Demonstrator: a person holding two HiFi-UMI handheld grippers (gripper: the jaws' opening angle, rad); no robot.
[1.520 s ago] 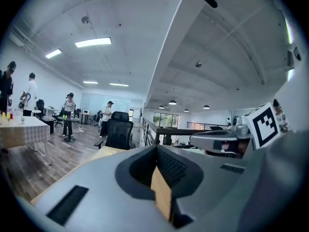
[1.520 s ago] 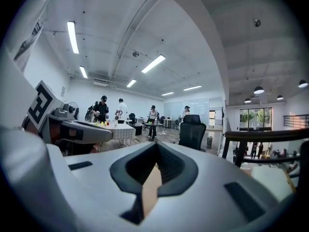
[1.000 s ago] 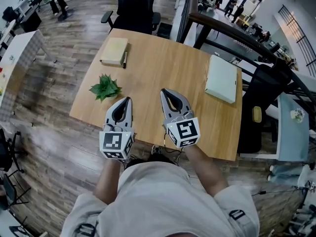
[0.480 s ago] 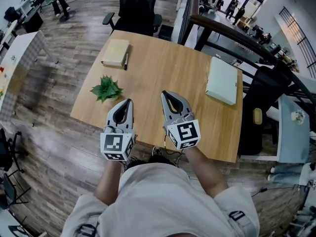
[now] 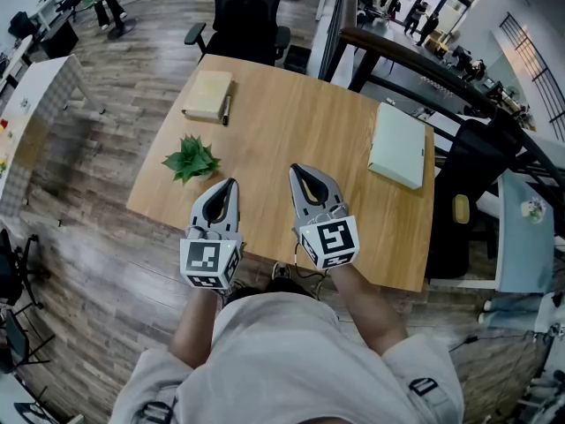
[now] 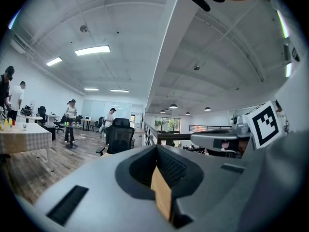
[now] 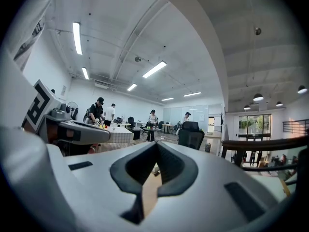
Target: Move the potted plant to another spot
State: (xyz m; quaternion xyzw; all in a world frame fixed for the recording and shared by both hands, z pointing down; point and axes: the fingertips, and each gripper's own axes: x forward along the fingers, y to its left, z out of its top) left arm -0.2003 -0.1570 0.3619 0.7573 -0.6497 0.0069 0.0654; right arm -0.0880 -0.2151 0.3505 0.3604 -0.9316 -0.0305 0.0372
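Note:
A small green potted plant (image 5: 191, 158) stands near the left edge of the wooden table (image 5: 282, 131) in the head view. My left gripper (image 5: 229, 184) hovers over the table's near edge, just right of and nearer than the plant, jaws shut and empty. My right gripper (image 5: 297, 171) is held beside it toward the table's middle, also shut with nothing held. In the left gripper view the gripper (image 6: 155, 151) points level with its tips together; the right gripper view shows the same for that gripper (image 7: 156, 149). The plant does not appear in either gripper view.
A tan notebook (image 5: 207, 94) with a black pen (image 5: 226, 109) beside it lies at the table's far left. A pale green book (image 5: 396, 143) rests at the right side. A black office chair (image 5: 244, 20) stands beyond the table. A dark railing (image 5: 424, 60) runs at the right.

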